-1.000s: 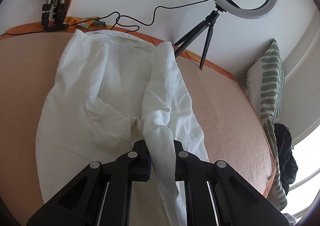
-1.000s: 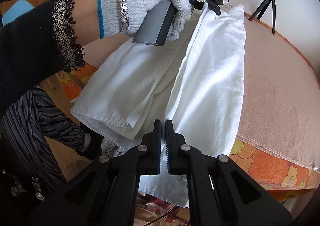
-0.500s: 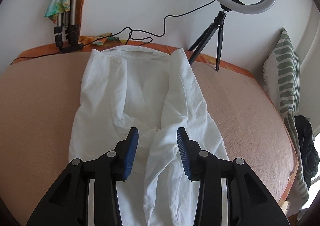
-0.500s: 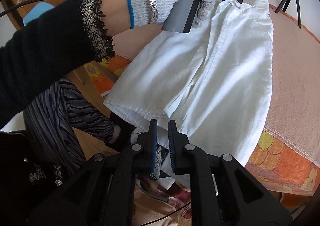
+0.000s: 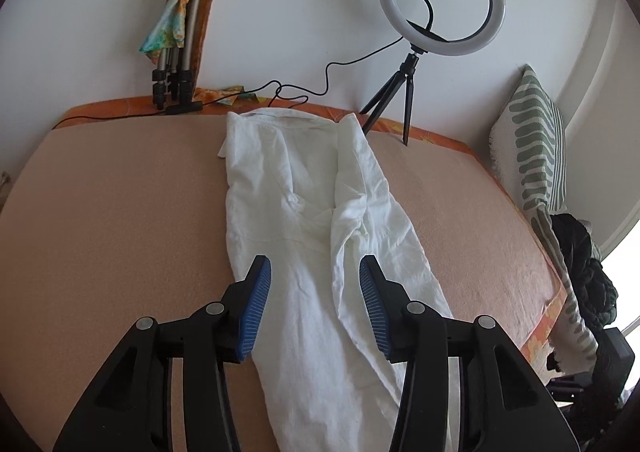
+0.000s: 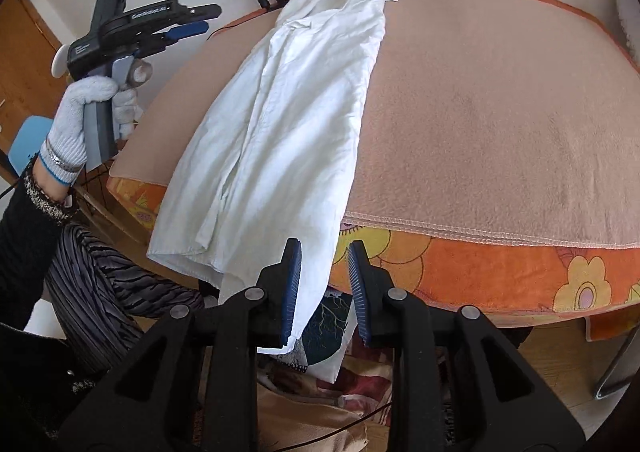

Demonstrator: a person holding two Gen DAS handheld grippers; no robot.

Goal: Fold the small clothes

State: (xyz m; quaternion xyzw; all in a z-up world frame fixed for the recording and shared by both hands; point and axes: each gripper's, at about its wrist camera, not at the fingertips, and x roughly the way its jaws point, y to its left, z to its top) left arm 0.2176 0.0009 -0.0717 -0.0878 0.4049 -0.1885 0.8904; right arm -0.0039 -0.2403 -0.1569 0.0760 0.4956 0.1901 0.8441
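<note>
1. A table [image 5: 120, 220] covered with a peach blanket [image 6: 500, 112] over an orange flowered cloth [image 6: 500, 272] stands against a white wall [image 5: 300, 4].
2. The right gripper [image 6: 323, 280] hangs at the near table edge, its jaws having just been opening; they stand a little apart. The hanging hem of the white garment [image 6: 288, 124] drapes across the left pad [image 6: 292, 292], while the right pad is clear of it, so nothing is clamped.
3. The left gripper [image 5: 314, 308] is above the near part of the garment [image 5: 320, 252], its jaws having just been opening; they stand wider apart, with the cloth lying flat below and between them, unpressed.
4. In the right wrist view, the gloved left hand [image 6: 84, 112] holds the left gripper [image 6: 188, 18] off the left table edge, level with the garment's middle and apart from it.
5. The white garment lies lengthwise down the table's middle, folded long and narrow, its right side lapped over. Its near end hangs past the near edge; its far end reaches the far edge.
6. Bare blanket lies wide on both sides of the garment.
7. At the far edge stand a ring light on a tripod [image 5: 440, 0], just beside the garment's far right corner, and folded tripod legs [image 5: 176, 64] leaning on the wall, with a black cable [image 5: 304, 88] between them.
8. A striped green cushion [image 5: 536, 140] leans at the right edge.
</note>
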